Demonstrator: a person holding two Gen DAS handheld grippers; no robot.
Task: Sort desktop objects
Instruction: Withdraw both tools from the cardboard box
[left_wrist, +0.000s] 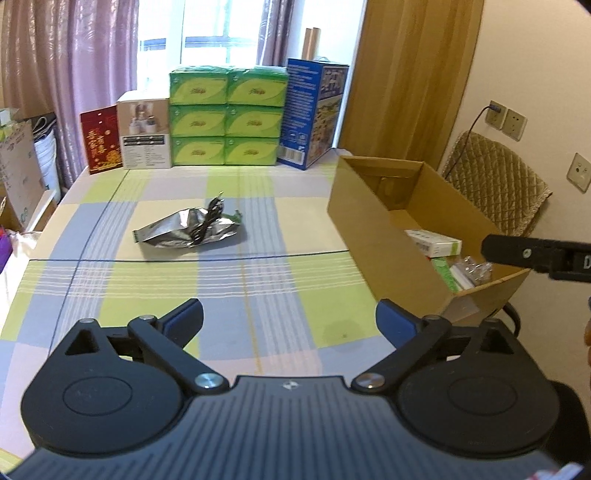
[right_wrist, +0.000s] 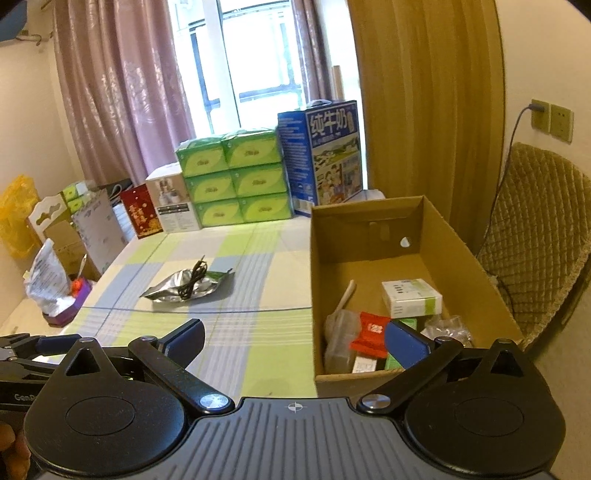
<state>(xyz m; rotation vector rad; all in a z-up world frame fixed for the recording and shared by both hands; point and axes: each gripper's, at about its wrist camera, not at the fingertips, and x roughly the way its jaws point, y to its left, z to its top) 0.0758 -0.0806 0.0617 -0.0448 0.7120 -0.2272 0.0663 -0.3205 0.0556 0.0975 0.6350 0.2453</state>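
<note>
Crumpled silver foil pouch (left_wrist: 184, 232) lies mid-table on the checked green-and-lilac tablecloth (left_wrist: 258, 295), a coiled black cable (left_wrist: 208, 219) resting on it. To its right stands an open brown cardboard box (right_wrist: 461, 251) holding small packets. Left gripper (left_wrist: 289, 322) and right gripper (right_wrist: 295, 341) both hang wide open, empty, at the near edge.

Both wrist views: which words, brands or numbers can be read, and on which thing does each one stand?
"纯牛奶": large white characters on the blue milk carton.
"GenRo", cut off at the edge: on the left gripper, seen in the right wrist view.
Too small or blurred to read: green tissue packs, red card, white box with product photo, red packet in the cardboard box.
</note>
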